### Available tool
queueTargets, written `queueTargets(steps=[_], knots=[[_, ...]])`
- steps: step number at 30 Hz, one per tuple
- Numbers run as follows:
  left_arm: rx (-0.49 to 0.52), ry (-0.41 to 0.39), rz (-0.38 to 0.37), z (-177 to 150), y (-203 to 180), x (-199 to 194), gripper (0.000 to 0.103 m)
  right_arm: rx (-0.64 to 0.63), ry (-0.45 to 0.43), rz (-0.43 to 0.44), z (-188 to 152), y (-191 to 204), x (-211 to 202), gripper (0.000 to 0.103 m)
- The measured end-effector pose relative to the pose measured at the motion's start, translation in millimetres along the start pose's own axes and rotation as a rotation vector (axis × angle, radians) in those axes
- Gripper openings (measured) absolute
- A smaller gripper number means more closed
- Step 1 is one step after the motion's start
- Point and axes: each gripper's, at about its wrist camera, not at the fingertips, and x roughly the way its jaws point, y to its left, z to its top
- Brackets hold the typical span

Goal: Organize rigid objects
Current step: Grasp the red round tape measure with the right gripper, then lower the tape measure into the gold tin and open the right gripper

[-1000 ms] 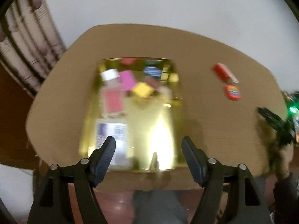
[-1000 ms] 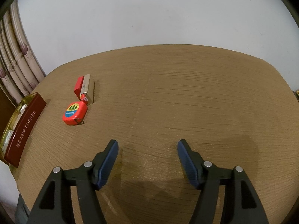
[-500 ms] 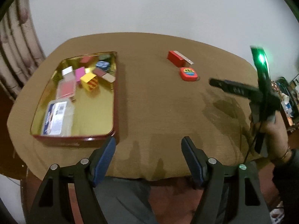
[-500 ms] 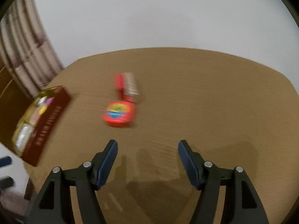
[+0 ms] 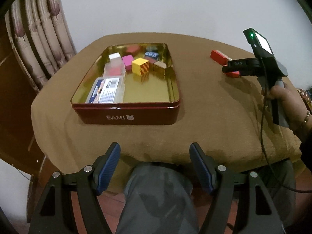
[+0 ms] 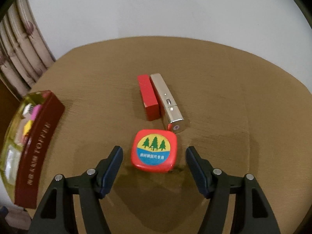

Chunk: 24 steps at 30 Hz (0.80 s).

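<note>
A red tape measure (image 6: 154,150) with a tree label lies on the brown table just ahead of my open, empty right gripper (image 6: 154,158). A red block (image 6: 148,97) and a silver metal case (image 6: 167,101) lie side by side behind it. A dark red tin (image 5: 126,113) with a gold inside holds a yellow cube (image 5: 140,66), a pink block (image 5: 127,62), a clear plastic box (image 5: 107,90) and several other small items. My left gripper (image 5: 155,163) is open and empty, back over the table's near edge. The right gripper also shows in the left wrist view (image 5: 234,69), over the tape measure.
The tin shows at the left edge of the right wrist view (image 6: 39,146). A curtain (image 5: 39,44) hangs at the far left by a white wall. The person's grey-trousered knee (image 5: 156,195) is below the table edge. Bare tabletop (image 5: 214,107) lies between tin and loose items.
My right gripper has swung left and closed in on the tape measure, which now sits just before its fingers. My left gripper has pulled back from over the tin to the table's near edge.
</note>
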Motion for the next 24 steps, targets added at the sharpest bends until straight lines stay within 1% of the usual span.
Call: queueTargets(steps=[1, 2, 3, 7, 9, 11, 12, 13, 16, 17, 18, 19, 21, 24], knots=[[-0.006, 0.004, -0.001, -1, 0, 0, 0.069, -0.002, -0.004, -0.003, 1, 1, 1, 0.063], [-0.011, 0.007, -0.005, -2, 1, 0, 0.069, -0.014, -0.013, -0.013, 1, 2, 1, 0.053], [-0.015, 0.011, -0.007, -3, 3, 2, 0.069, -0.024, -0.008, -0.024, 2, 3, 2, 0.049], [-0.057, 0.036, -0.013, -2, 14, 8, 0.070, -0.058, 0.006, -0.034, 0, 5, -1, 0.049], [-0.084, 0.040, -0.014, -2, 19, 8, 0.070, -0.046, 0.003, -0.014, -4, 6, -10, 0.049], [-0.110, 0.036, -0.017, -2, 25, 3, 0.070, -0.040, -0.017, 0.039, -7, 11, -27, 0.049], [-0.123, 0.037, -0.012, -3, 28, 1, 0.070, -0.042, -0.035, 0.082, -7, 17, -39, 0.049], [-0.132, 0.038, -0.012, -4, 30, -1, 0.070, -0.054, -0.051, 0.118, -7, 25, -51, 0.049], [-0.161, 0.035, -0.018, -7, 37, -7, 0.071, -0.136, -0.081, 0.266, 3, 67, -83, 0.049], [-0.168, 0.030, -0.014, -8, 39, -9, 0.072, -0.181, -0.079, 0.304, 6, 85, -92, 0.049], [-0.172, 0.027, -0.008, -9, 41, -9, 0.076, -0.224, -0.068, 0.340, 9, 103, -96, 0.049], [-0.179, 0.022, 0.000, -10, 44, -10, 0.078, -0.265, -0.059, 0.376, 11, 123, -99, 0.049], [-0.188, 0.020, 0.005, -11, 49, -11, 0.078, -0.318, -0.031, 0.409, 18, 155, -92, 0.049], [-0.200, 0.035, 0.003, -12, 55, -9, 0.078, -0.388, 0.046, 0.423, 11, 194, -74, 0.048]])
